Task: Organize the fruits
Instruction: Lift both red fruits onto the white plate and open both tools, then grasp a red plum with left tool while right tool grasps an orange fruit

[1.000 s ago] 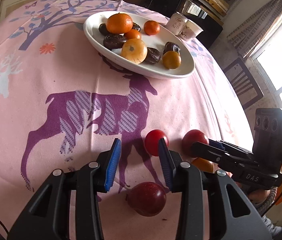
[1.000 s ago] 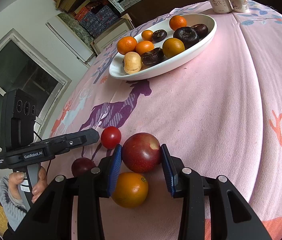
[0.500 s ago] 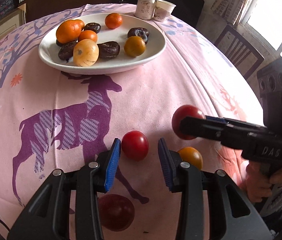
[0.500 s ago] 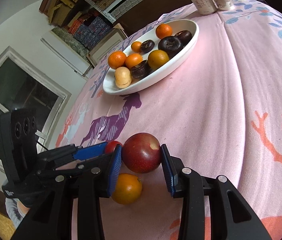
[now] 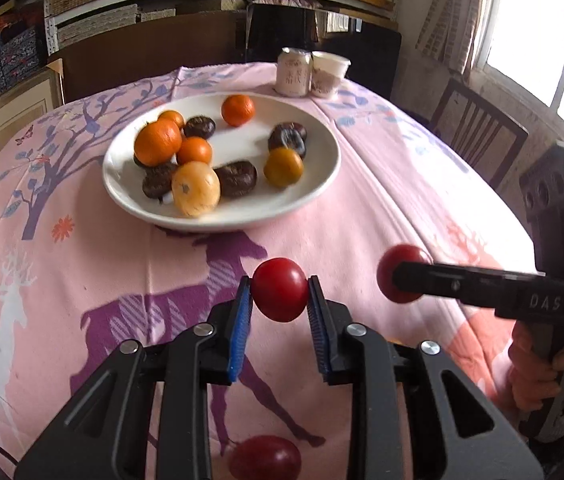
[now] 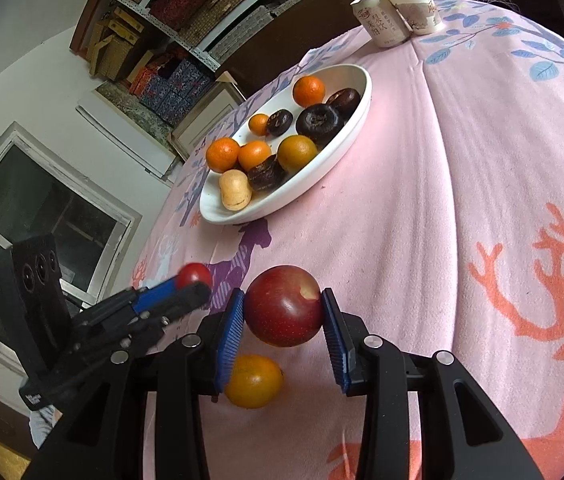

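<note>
My left gripper is shut on a small red tomato and holds it above the pink cloth; it also shows in the right wrist view. My right gripper is shut on a red apple, held above the cloth; the apple also shows in the left wrist view. A white plate ahead holds several oranges, dark fruits and a pale yellow fruit. A dark red fruit lies on the cloth under my left gripper. An orange lies under my right gripper.
A can and a paper cup stand behind the plate at the table's far edge. A dark chair stands to the right of the table. Shelves with boxes line the back wall.
My left gripper closed on the tomato and lifted it off the cloth. My right gripper rose with the apple. Both moved toward the plate.
</note>
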Available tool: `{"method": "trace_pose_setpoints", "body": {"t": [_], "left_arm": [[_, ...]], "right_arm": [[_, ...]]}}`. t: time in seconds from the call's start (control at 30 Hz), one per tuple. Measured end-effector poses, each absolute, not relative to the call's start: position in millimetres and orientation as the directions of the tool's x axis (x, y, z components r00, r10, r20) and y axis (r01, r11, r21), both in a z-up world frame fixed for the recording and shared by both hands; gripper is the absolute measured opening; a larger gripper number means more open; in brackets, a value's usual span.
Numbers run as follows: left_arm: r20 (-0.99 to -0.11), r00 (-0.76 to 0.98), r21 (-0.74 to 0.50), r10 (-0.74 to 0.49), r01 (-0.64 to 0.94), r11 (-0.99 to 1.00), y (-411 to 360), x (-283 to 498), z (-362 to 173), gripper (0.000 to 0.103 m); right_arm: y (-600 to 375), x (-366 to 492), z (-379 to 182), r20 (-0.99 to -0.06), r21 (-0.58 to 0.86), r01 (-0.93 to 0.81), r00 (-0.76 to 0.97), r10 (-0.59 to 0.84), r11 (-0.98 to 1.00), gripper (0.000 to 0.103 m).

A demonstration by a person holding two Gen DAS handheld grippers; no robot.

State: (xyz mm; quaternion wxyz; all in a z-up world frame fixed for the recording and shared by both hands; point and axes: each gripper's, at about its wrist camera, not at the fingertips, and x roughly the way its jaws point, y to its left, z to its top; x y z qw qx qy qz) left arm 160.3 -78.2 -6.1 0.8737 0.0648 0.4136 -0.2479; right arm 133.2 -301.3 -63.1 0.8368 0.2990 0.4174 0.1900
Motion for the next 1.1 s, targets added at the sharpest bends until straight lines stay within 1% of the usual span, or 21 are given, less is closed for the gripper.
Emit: {"method": "trace_pose_setpoints", "body": {"t": [0.13,0.23,0.33,0.53,0.6,0.67,0.73,0.83,0.9,0.97,1.03,1.1], "left_arm": [[-0.714,0.581,-0.122,-0.391,0.447,0.886,-76,195,20,0.027],[-0.701,0.614,-0.09,-0.364,0.43,0.898,-89,221,28,0.027],[-0.71,0.613,-0.082,-0.347,0.417,0.905,-104,247,23,0.027],[-0.748,0.602,0.024,-0.279,0.444,0.896,-137,278,-7,0.028],[-0.747,0.61,0.038,-0.266,0.438,0.898,-141,285,-13,0.035],[-0.74,0.613,0.023,-0.275,0.432,0.901,-141,288,-14,0.06],[-0.73,0.619,0.004,-0.29,0.427,0.904,-138,289,-14,0.07],[-0.731,0.62,0.014,-0.284,0.43,0.903,-133,286,-14,0.071],[-0.722,0.635,0.024,-0.273,0.417,0.909,-128,282,-12,0.077],[-0.709,0.653,0.03,-0.265,0.403,0.915,-121,275,-8,0.09],[-0.689,0.678,0.032,-0.257,0.383,0.923,-113,265,-2,0.094],[-0.675,0.692,0.025,-0.257,0.369,0.929,-105,254,1,0.096]], "right_arm": [[-309,155,-35,-0.598,0.619,-0.065,0.608,0.523,0.783,0.039],[-312,184,-11,-0.591,0.592,-0.067,0.641,0.489,0.803,0.039],[-314,219,-2,-0.591,0.578,-0.037,0.67,0.45,0.815,0.039],[-313,290,-17,-0.598,0.601,0.039,0.685,0.417,0.798,0.039],[-307,308,-22,-0.615,0.577,0.037,0.677,0.404,0.816,0.039],[-297,318,-24,-0.621,0.546,0.003,0.673,0.402,0.838,0.042],[-295,319,-23,-0.61,0.534,-0.02,0.683,0.401,0.845,0.056],[-298,314,-18,-0.595,0.523,-0.017,0.708,0.379,0.852,0.057],[-300,311,-16,-0.589,0.532,-0.018,0.711,0.385,0.847,0.057],[-302,305,-14,-0.583,0.553,-0.016,0.707,0.4,0.833,0.057],[-306,295,-12,-0.576,0.571,-0.007,0.71,0.406,0.821,0.057],[-310,284,-10,-0.569,0.579,-0.003,0.715,0.406,0.815,0.06]]}}
